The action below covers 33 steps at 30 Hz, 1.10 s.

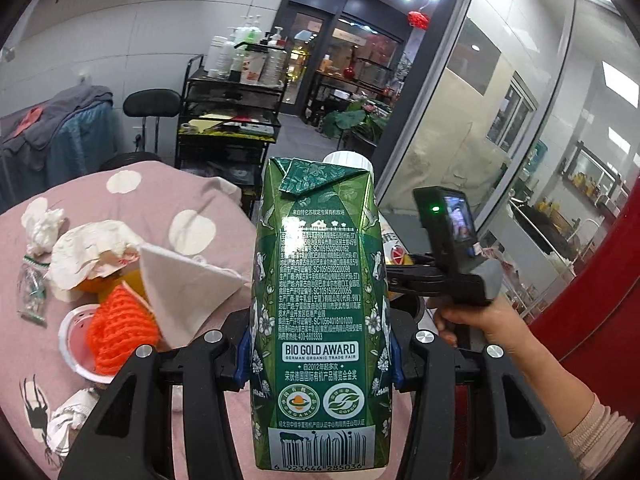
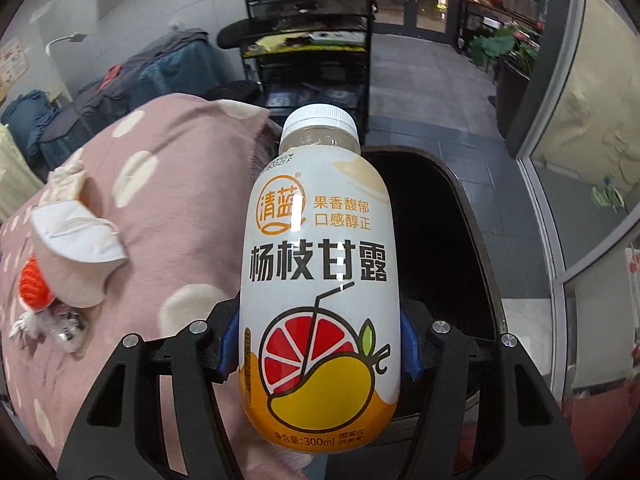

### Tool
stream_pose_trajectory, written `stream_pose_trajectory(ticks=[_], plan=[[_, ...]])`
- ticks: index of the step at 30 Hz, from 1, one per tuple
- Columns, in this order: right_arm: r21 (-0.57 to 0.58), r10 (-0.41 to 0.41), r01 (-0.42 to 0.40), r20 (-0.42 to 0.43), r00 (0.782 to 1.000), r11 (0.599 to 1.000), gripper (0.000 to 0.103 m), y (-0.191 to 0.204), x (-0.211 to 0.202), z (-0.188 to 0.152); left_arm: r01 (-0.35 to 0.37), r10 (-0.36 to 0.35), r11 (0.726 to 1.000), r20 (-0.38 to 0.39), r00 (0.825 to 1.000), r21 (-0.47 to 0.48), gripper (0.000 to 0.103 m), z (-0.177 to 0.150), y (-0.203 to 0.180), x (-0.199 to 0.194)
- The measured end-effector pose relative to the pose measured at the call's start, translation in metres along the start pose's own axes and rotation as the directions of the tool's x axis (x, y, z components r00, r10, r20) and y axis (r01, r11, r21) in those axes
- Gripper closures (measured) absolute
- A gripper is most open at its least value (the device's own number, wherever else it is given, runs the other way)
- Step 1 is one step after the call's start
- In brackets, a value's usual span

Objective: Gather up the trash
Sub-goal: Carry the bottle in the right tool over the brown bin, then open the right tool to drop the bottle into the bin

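You had the left gripper [image 1: 320, 364] clamped on the green carton [image 1: 320, 308] and the right gripper [image 2: 320, 346] on the juice bottle [image 2: 320, 280], its jaws above the dark bin [image 2: 440, 248], probably for dropping.

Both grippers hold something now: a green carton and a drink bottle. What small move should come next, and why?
Probably lower the right gripper a little further over the dark bin and release there. Its pads clamp the capped bottle, and the bin's open mouth lies directly behind it. The left gripper grips the green carton over the pink cloth, so it should likely follow second.
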State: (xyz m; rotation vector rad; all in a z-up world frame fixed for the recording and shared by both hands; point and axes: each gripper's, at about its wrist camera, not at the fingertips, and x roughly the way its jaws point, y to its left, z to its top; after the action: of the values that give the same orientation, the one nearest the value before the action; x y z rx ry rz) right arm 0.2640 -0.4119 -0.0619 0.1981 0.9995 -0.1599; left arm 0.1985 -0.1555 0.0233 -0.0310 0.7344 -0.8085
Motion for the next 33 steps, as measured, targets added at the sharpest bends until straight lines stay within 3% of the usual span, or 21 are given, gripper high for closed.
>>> stream_pose_trajectory(ticks=[4, 8, 15, 20, 23, 26, 28, 33], plan=[[0.075, 0.008, 0.000, -0.105, 0.994, 0.997, 0.042, -0.028, 0.046, 0.000, 0.030, -0.029, 1.000, -0.036, 0.999, 0.001, 0.055, 0.008, -0.012, 0.023], [0.111, 0.028, -0.003, -0.223, 0.974, 0.994, 0.042, -0.041, 0.090, -0.005, 0.031, -0.031, 1.000, -0.079, 0.996, -0.002, 0.055, 0.010, -0.020, 0.046], [0.138, 0.025, 0.018, -0.304, 0.952, 0.990, 0.041, -0.051, 0.124, -0.009, 0.041, -0.047, 0.998, -0.151, 0.987, -0.037, 0.055, 0.009, -0.028, 0.078], [0.176, 0.046, 0.004, -0.274, 0.961, 0.984, 0.041, -0.067, 0.119, -0.010, 0.046, -0.056, 0.997, -0.193, 0.980, -0.058, 0.055, 0.009, -0.030, 0.098], [0.187, 0.019, 0.024, -0.222, 0.975, 0.982, 0.041, -0.075, 0.103, -0.017, 0.055, -0.069, 0.996, -0.219, 0.973, -0.072, 0.055, 0.011, -0.035, 0.109], [0.196, -0.023, 0.052, -0.149, 0.989, 0.979, 0.041, -0.079, 0.075, -0.029, 0.061, -0.080, 0.995, -0.252, 0.964, -0.083, 0.055, 0.012, -0.041, 0.125], [0.199, -0.067, 0.086, -0.101, 0.993, 0.976, 0.033, -0.083, 0.055, -0.038, 0.054, -0.072, 0.996, -0.281, 0.957, -0.074, 0.055, 0.012, -0.047, 0.139], [0.212, -0.170, 0.173, -0.030, 0.985, 0.962, 0.027, -0.092, 0.011, -0.068, 0.030, -0.061, 0.996, -0.368, 0.928, -0.087, 0.055, 0.011, -0.055, 0.176]])
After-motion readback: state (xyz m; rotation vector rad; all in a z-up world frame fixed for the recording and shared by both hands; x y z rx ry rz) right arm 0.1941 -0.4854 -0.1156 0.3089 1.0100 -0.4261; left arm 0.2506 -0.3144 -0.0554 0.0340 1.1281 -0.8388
